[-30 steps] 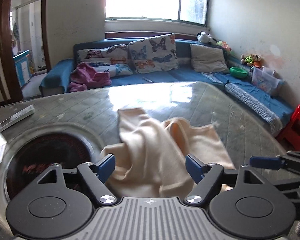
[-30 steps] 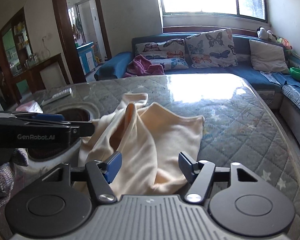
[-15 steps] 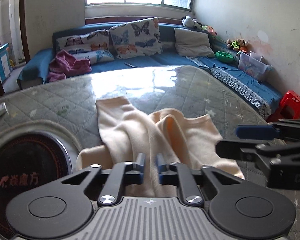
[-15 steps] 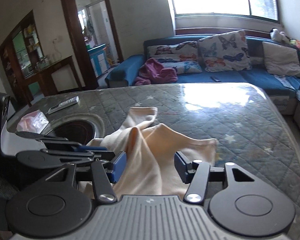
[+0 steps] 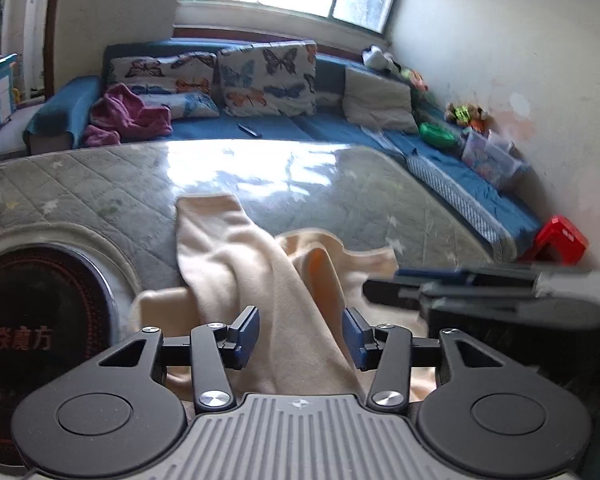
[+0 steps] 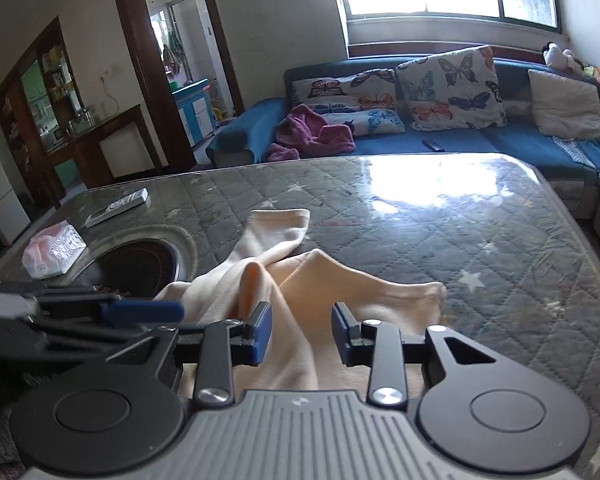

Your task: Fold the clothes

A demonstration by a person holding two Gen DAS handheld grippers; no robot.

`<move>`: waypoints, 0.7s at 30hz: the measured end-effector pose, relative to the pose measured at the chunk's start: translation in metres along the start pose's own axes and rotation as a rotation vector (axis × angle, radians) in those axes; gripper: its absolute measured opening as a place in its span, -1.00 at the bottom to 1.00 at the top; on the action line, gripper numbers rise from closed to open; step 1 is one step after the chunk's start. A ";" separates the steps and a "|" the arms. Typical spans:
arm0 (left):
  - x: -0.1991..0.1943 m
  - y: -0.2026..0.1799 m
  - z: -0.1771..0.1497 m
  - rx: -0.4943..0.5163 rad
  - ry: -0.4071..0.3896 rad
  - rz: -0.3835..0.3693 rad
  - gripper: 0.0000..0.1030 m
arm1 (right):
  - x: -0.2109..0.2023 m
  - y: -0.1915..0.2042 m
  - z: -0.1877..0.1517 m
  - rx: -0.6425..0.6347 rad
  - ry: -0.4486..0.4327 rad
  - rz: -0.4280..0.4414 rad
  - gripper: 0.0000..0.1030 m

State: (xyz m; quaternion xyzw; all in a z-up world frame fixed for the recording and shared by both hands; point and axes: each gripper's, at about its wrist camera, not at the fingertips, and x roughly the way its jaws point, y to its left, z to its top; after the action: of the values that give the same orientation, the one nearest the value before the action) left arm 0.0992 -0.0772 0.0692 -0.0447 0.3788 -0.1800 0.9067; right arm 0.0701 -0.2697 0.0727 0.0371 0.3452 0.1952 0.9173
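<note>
From my left gripper (image 5: 300,334), jaws parted and holding nothing, the cream garment (image 5: 236,264) lies rumpled on the quilted table (image 5: 80,184), its long axis running from 6 up toward 11 o'clock. My right gripper (image 6: 301,334), likewise apart and empty, sees it stretch toward 11 o'clock; both hover at its near edge, neither clearly nearer.
</note>
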 end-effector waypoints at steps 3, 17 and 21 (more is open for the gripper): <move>0.006 0.003 -0.007 -0.007 0.022 0.006 -0.73 | -0.002 -0.002 0.000 0.000 0.000 -0.002 -0.35; -0.072 0.051 -0.048 -0.166 -0.121 0.092 -0.90 | 0.009 0.019 -0.003 -0.065 0.010 0.008 -0.20; -0.088 0.066 -0.072 -0.208 -0.113 0.125 -0.89 | 0.016 0.029 -0.005 -0.095 0.014 0.007 -0.20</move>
State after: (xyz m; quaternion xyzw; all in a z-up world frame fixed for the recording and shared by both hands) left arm 0.0106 0.0200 0.0625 -0.1250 0.3458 -0.0802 0.9265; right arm 0.0680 -0.2377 0.0647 -0.0068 0.3418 0.2149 0.9149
